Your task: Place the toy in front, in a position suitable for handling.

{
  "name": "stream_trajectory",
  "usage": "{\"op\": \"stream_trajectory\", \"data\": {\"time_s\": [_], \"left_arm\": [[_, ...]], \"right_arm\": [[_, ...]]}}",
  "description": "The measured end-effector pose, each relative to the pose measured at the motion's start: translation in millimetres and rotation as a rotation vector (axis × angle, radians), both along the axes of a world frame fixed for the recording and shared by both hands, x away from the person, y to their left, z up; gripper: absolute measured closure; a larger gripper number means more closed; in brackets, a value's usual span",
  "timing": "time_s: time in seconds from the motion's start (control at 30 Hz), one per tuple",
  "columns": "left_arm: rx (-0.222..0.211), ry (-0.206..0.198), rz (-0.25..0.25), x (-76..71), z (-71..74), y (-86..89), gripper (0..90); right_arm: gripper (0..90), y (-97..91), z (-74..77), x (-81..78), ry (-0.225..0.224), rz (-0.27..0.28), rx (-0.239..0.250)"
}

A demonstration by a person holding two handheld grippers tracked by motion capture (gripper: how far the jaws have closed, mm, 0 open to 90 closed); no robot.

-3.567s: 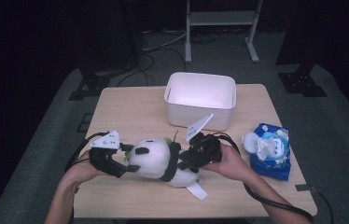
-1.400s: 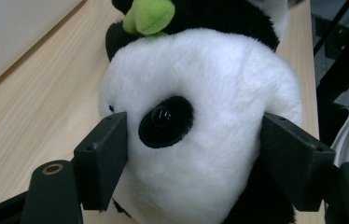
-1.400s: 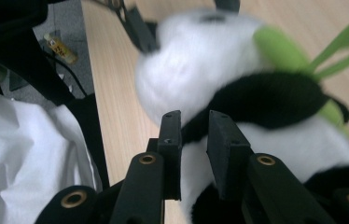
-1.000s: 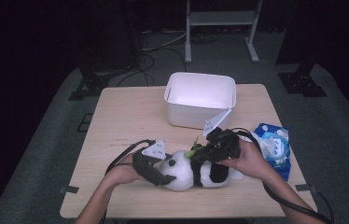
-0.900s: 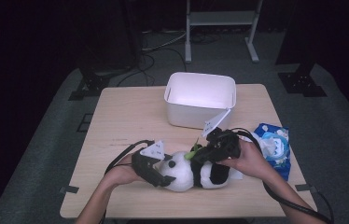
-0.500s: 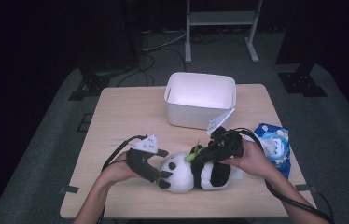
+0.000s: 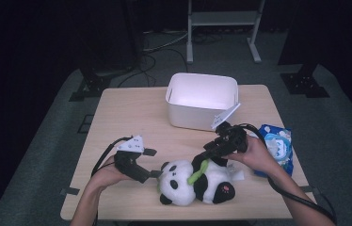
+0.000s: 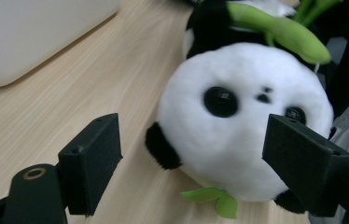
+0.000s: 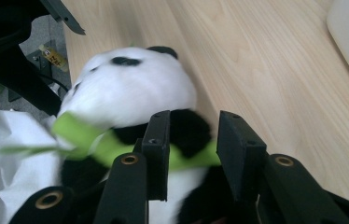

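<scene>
A black-and-white panda plush (image 7: 190, 181) lies on the wooden table (image 7: 132, 117) near its front edge, with a green stalk (image 7: 197, 173) across its chest. My right gripper (image 7: 210, 153) comes in from the right, over the panda's body. In the right gripper view the jaws of the right gripper (image 9: 189, 126) are close together on the panda's black arm and the stalk (image 9: 77, 128). My left gripper (image 7: 153, 174) sits just left of the head. Its jaws are spread wide in the left gripper view, and the left gripper (image 8: 191, 135) frames the panda's face (image 8: 238, 116) without touching it.
A white open bin (image 7: 202, 99) stands behind the panda at the middle back of the table. A blue printed packet (image 7: 277, 146) lies at the right edge, by the right hand. Bare tabletop stretches to the left and behind the left gripper.
The left gripper has pulled back a little to the left, away from the panda's head. The panda has settled slightly lower and nearer the front edge, with the right gripper still on it.
</scene>
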State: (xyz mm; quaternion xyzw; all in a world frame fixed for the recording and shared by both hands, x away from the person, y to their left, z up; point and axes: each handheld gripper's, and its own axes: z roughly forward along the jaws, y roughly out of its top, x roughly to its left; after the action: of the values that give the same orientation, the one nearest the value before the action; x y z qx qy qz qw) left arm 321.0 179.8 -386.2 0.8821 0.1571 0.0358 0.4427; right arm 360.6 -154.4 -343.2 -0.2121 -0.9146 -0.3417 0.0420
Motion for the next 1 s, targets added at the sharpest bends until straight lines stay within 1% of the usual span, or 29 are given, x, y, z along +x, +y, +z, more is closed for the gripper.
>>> {"op": "stream_trajectory", "data": {"time_s": [0.07, 0.13, 0.3, 0.47, 0.5, 0.53, 0.6, 0.63, 0.67, 0.73, 1.0], "left_arm": [[-0.001, 0.000, 0.015, -0.2, -0.6, 3.4, 18.2], [-0.002, 0.000, 0.021, 0.0, -2.0, 6.5, 18.1], [-0.001, 0.002, 0.046, 0.0, -3.9, 13.9, 17.7], [-0.007, -0.005, 0.076, -0.3, -2.7, 21.5, 16.8], [-0.009, -0.005, 0.085, -0.5, -2.8, 22.7, 15.4], [-0.001, -0.007, 0.092, -0.3, -2.7, 24.5, 13.6], [0.013, -0.005, 0.110, 0.6, -2.9, 28.9, 13.0], [0.012, -0.001, 0.122, 0.9, -2.9, 31.0, 10.7], [0.008, 0.000, 0.130, 1.1, -3.0, 33.3, 9.9], [0.001, 0.003, 0.146, 1.9, -3.3, 37.0, 9.9], [0.013, 0.006, 0.149, 2.6, -5.1, 39.2, 9.6]], "right_arm": [[63.2, -0.4, -0.8, 2.2, 0.004, -0.002, -0.001], [63.2, -1.3, -1.6, 4.3, 0.006, -0.004, 0.007], [61.3, -2.9, -2.7, 8.7, -0.004, -0.007, 0.023], [56.6, -4.2, -3.0, 14.8, -0.011, -0.016, 0.032], [56.0, -4.7, -2.6, 16.0, -0.007, -0.020, 0.036], [55.5, -5.1, -2.2, 17.4, -0.014, -0.020, 0.034], [53.4, -5.7, -1.5, 19.5, -0.020, -0.025, 0.035], [52.2, -6.1, -1.1, 20.6, -0.020, -0.030, 0.034], [51.8, -6.8, -0.8, 21.9, -0.026, -0.031, 0.029], [50.9, -8.5, -0.2, 23.8, -0.025, -0.036, 0.030], [48.7, -13.1, 4.4, 28.7, -0.043, -0.050, 0.031]]}}
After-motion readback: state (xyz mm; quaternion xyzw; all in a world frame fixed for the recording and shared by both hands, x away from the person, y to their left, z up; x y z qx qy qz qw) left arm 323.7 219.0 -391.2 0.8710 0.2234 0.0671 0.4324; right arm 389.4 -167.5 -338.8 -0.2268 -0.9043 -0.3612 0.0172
